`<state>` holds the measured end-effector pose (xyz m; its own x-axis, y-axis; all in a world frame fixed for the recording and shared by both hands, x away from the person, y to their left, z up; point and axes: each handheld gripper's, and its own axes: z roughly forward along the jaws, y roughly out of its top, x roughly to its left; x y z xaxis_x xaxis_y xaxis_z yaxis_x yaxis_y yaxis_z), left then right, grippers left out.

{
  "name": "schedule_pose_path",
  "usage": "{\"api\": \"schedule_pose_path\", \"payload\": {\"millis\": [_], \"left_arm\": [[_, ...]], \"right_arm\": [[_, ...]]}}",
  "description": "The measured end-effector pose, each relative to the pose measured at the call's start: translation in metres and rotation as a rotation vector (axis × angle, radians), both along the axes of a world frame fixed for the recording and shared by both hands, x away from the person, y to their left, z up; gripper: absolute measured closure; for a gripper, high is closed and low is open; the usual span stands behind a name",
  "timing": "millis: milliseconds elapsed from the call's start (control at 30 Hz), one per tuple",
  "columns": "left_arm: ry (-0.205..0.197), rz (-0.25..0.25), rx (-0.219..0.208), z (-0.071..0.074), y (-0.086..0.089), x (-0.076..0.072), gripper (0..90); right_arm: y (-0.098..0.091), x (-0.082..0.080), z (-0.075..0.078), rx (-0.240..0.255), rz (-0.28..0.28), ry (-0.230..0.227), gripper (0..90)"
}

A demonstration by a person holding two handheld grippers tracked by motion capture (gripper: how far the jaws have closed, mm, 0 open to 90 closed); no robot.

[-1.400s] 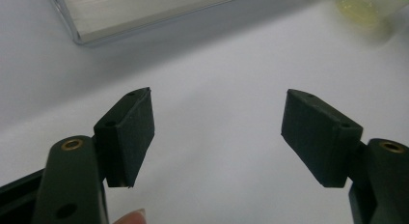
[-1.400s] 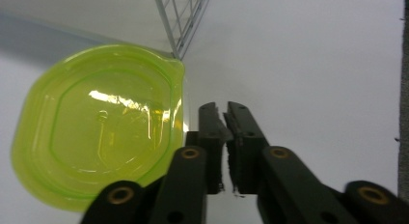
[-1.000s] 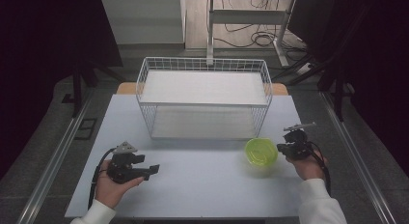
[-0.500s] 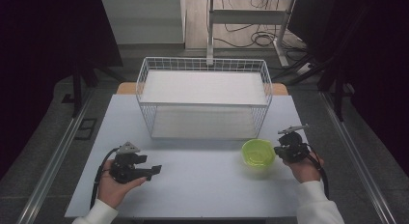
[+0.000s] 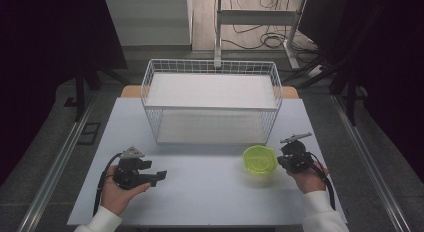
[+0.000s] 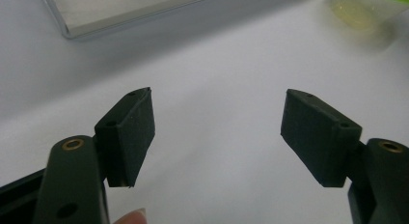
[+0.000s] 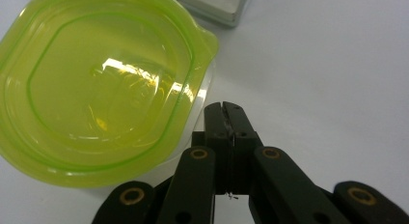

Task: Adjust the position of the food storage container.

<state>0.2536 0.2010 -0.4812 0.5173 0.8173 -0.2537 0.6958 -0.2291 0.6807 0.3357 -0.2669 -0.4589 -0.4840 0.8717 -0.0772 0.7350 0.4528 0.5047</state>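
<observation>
A translucent lime-green lidded container (image 5: 259, 159) sits on the white table top, right of centre; in the right gripper view the container (image 7: 103, 89) is close up at the left. My right gripper (image 5: 281, 161) is at its right edge, jaws pressed together with nothing between them, and the tips (image 7: 224, 108) rest against the container's rim. My left gripper (image 5: 159, 176) lies low at the front left and points right. Its jaws stand wide apart over bare table (image 6: 217, 103), and the green container (image 6: 366, 7) shows far off.
A white wire basket (image 5: 210, 67) with a pale floor stands at the middle back of the table (image 5: 210, 202); its front corner (image 7: 226, 7) is just beyond the container. Dark floor, metal rails and cables surround the table.
My right gripper has slid left across the table, and the green container has shifted left with it. The left gripper has stayed put.
</observation>
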Motion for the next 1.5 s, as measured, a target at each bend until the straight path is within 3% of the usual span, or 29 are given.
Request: {"api": "schedule_pose_path", "payload": {"millis": [600, 1100, 1500], "left_arm": [[0.007, 0.006, 0.001, -0.002, 0.002, -0.002, 28.0], [0.015, -0.003, 0.010, -0.004, -0.001, -0.001, 28.1], [0.014, -0.002, 0.006, -0.004, 0.001, -0.002, 28.2]], "right_arm": [[0.052, 0.006, -0.011, -0.040, 0.103, -0.035, 89.1], [0.058, 0.009, -0.016, 0.027, 0.120, -0.026, 89.1], [0.098, 0.012, -0.027, 0.006, 0.181, -0.022, 89.1]]}}
